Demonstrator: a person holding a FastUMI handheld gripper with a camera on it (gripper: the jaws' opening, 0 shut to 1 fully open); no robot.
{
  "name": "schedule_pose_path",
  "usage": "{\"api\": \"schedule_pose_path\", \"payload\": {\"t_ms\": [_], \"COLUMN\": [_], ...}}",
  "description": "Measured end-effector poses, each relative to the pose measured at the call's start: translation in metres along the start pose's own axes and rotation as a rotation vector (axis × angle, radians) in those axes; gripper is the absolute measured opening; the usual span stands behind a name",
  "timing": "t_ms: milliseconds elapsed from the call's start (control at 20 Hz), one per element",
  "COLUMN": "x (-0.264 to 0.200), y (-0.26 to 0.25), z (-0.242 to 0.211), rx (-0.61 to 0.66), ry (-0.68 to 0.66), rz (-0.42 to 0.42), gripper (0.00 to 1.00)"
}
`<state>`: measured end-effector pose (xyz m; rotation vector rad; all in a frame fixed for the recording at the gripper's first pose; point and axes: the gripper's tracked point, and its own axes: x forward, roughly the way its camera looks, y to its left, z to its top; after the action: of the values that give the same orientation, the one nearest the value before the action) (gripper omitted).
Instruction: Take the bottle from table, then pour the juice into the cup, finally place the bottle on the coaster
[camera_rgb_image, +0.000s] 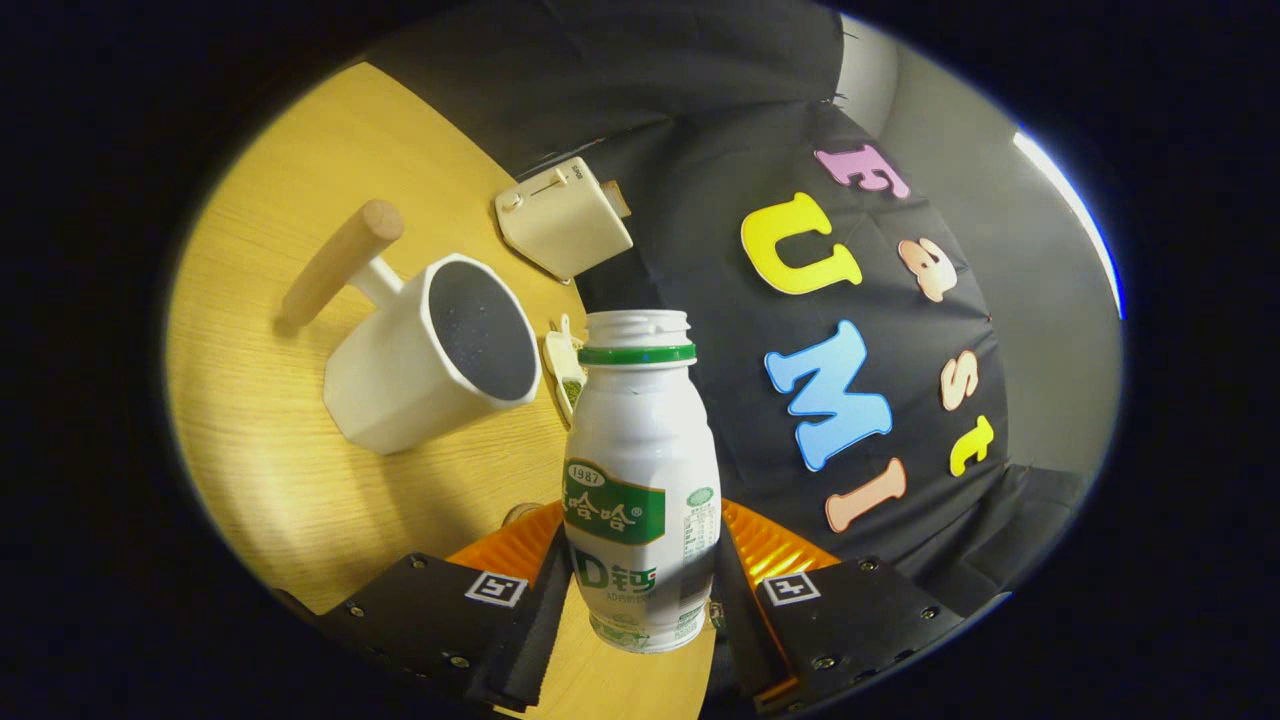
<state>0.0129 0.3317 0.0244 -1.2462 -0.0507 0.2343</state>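
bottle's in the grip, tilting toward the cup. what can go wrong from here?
1. The bottle is held low on its body, both fingers pressing near its base, so it may pivot or slip as the tilt grows.
2. Its open mouth sits beside the cup rim, not over it; pouring now would likely spill onto the table.
3. The cup's wooden handle and the small white box stand close; a wide swing could knock them.

My claw (640, 590) has the bottle (640, 480) pinched between its two fingers, lifted off the table (260, 420). Left of the bottle and a little farther stands the cup (430, 355) on the table, handle (340, 262) pointing far-left. A toaster (563, 217) sits beyond the cup at the table's far edge. A small clip-like item (566, 370) lies between cup and bottle.
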Motion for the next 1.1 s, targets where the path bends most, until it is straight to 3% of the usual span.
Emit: {"api": "schedule_pose_path", "payload": {"t_ms": [1100], "x": [0.000], "y": [-0.018], "z": [0.007], "rx": [-0.287], "ry": [0.027], "rz": [-0.048], "gripper": [0.70]}}
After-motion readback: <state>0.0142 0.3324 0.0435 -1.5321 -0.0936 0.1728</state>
